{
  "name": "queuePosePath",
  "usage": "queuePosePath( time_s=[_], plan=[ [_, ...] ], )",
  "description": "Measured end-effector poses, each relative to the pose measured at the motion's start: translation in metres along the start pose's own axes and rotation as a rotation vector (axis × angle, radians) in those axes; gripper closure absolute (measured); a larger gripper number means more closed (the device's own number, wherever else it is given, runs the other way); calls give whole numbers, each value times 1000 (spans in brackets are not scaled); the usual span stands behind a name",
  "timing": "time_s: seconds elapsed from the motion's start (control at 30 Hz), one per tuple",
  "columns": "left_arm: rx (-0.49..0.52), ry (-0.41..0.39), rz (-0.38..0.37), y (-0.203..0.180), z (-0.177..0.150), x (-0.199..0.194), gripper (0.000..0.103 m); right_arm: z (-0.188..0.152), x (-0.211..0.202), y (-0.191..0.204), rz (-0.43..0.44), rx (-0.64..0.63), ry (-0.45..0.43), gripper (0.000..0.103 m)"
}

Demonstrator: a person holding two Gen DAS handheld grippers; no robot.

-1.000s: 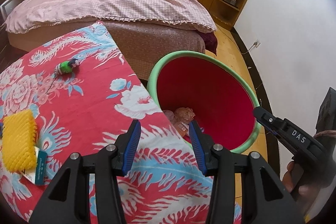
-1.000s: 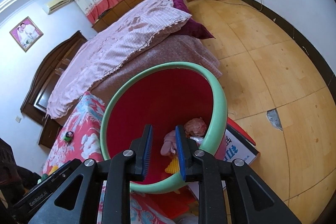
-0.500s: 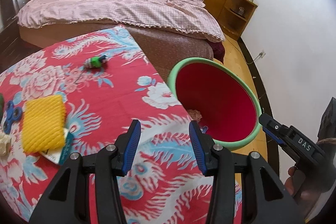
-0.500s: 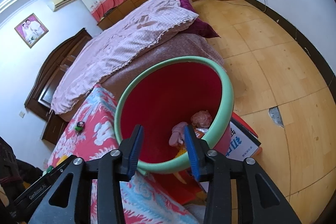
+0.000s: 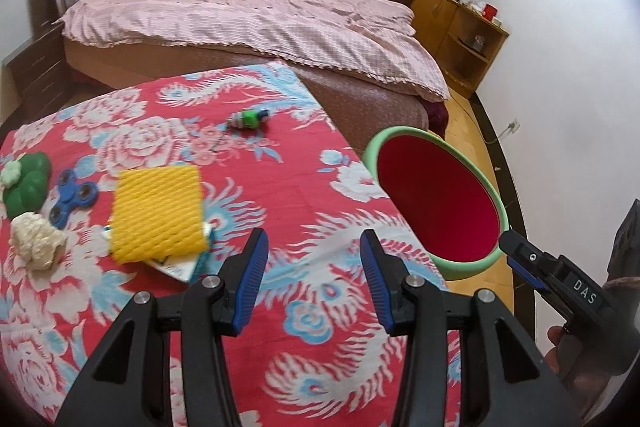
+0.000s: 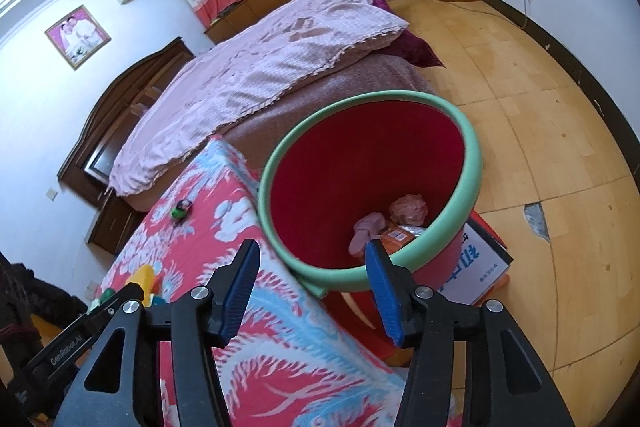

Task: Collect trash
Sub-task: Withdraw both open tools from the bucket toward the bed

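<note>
A table draped in a red floral cloth [image 5: 168, 131] carries, at its left edge, a green plastic toy [image 5: 28, 183], a blue fidget spinner [image 5: 72, 197] and a crumpled white tissue [image 5: 36, 241]; right of them, a yellow foam net sleeve [image 5: 156, 213] over a flat packet [image 5: 176, 263]; farther off, a small green bottle-shaped toy [image 5: 248, 119].

- The counter [image 5: 328, 311] wears printed floral cloth, matt.
- The bin [image 6: 472, 183] looks like smooth plastic with a matt green rim.
- The net [image 5: 156, 213] is ribbed yellow foam.
- The floor [image 6: 540, 115] is glossy wood.
- The bed [image 5: 248, 11] has checked cloth.
</note>
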State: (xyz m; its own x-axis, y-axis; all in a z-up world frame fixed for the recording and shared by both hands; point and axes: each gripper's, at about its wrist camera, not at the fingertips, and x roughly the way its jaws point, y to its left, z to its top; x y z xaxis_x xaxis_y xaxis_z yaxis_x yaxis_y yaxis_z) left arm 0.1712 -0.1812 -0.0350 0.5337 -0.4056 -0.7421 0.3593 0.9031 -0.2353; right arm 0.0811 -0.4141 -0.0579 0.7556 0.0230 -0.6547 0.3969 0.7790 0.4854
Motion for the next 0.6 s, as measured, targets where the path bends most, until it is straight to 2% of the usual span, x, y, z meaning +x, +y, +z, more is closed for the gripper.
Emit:
queuePosePath(
  time_s=[0.6],
  plan=[
    [-118,-59,111,75,-12,-40,55,-22,2,41,26,-72,37,45]
  ],
)
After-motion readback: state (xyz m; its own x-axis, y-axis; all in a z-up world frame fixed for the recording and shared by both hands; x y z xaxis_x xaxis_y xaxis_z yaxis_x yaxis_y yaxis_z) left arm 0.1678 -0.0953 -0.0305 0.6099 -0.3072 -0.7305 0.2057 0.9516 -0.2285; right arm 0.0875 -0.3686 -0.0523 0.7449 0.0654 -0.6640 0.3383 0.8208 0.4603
